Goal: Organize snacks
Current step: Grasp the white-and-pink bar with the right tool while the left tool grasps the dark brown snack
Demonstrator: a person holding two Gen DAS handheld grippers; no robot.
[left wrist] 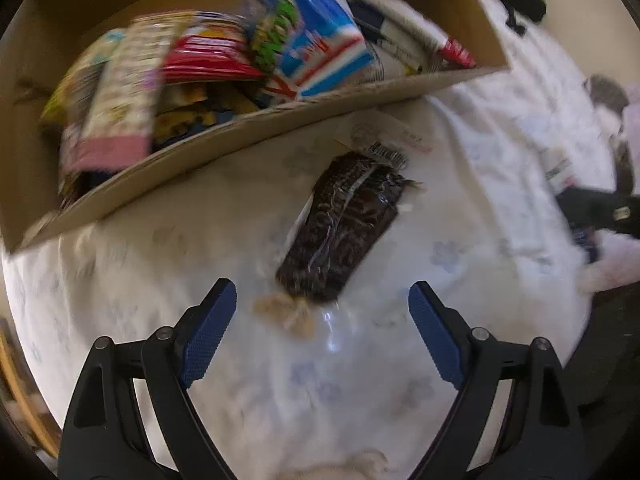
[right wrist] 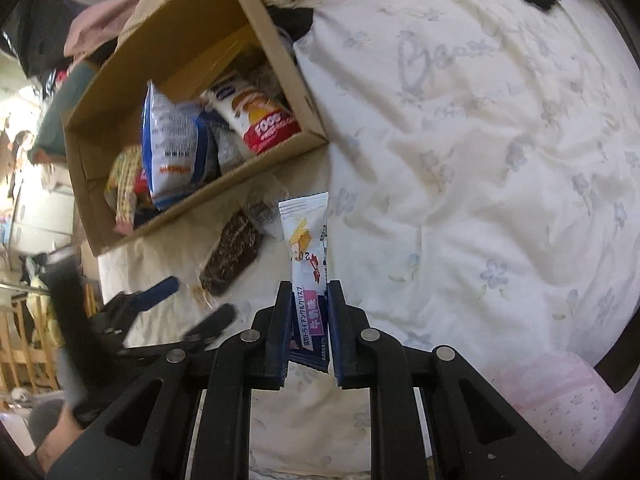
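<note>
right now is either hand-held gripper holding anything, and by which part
The right hand-held gripper pinches the white snack stick packet near its dark lower end. The left hand-held gripper is open, holding nothing.

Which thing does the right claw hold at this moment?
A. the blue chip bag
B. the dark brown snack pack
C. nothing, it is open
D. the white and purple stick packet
D: the right claw is shut on the white and purple stick packet, while the dark brown snack pack lies on the bedcover beside the cardboard box.
</note>
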